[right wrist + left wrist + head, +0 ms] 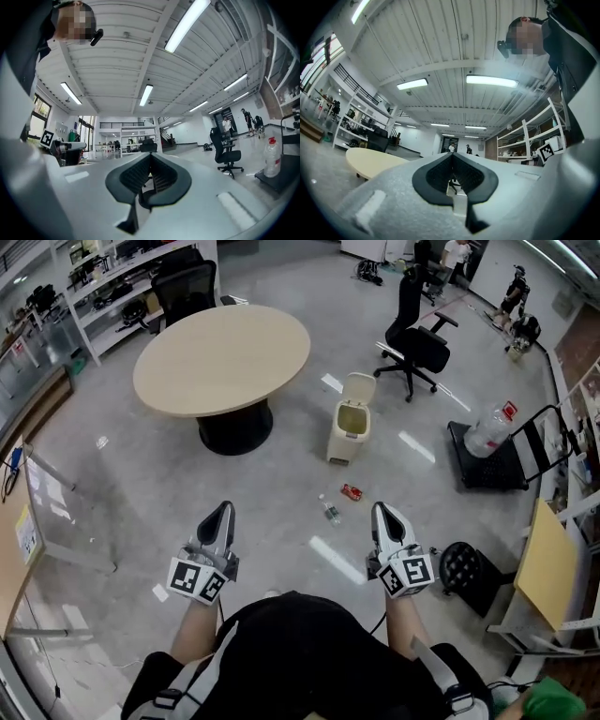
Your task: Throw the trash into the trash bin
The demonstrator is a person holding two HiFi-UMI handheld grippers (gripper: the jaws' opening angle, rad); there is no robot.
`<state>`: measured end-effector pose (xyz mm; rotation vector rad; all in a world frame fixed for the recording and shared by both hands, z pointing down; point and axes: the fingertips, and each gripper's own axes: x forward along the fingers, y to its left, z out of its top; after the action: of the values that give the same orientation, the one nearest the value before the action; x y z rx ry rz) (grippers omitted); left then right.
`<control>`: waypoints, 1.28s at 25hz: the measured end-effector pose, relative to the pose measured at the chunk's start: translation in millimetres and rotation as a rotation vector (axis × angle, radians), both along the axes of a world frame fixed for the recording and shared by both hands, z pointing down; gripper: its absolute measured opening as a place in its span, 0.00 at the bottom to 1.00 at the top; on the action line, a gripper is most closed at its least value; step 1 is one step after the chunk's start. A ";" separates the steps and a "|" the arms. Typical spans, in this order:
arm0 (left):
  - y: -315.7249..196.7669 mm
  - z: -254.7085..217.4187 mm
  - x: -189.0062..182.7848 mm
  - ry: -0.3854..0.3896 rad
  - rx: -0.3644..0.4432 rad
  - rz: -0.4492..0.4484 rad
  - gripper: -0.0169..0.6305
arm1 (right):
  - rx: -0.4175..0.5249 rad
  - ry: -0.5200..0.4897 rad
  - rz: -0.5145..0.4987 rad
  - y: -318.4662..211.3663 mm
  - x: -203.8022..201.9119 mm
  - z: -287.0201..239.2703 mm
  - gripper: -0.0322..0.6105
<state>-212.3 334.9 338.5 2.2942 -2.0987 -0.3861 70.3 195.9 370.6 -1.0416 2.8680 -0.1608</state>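
Left gripper [223, 512] and right gripper [383, 513] both closed, empty; bottle [330, 513] and red scrap [352, 492] lie on the floor [281, 479] nearer the right one, open trash bin [348, 435] just beyond.

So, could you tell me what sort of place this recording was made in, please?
Most likely a large open-plan office or lab workspace. It has a round meeting table, a black swivel office chair, and shelving racks loaded with equipment along the wall.
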 end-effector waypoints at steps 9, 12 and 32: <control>-2.2 -3.3 -36.9 -0.015 0.025 0.060 0.03 | -0.015 0.030 0.120 26.9 -7.2 1.9 0.06; -11.4 2.5 -36.2 -0.020 0.025 0.084 0.03 | -0.003 0.045 0.150 35.6 -7.5 -3.3 0.06; -147.2 -7.6 65.3 -0.043 0.015 0.231 0.03 | 0.033 -0.051 0.282 -78.9 91.2 -9.2 0.06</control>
<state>-147.0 187.6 330.9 2.5370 -1.8239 -0.3496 161.4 116.9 361.4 -1.3971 2.6331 -0.1173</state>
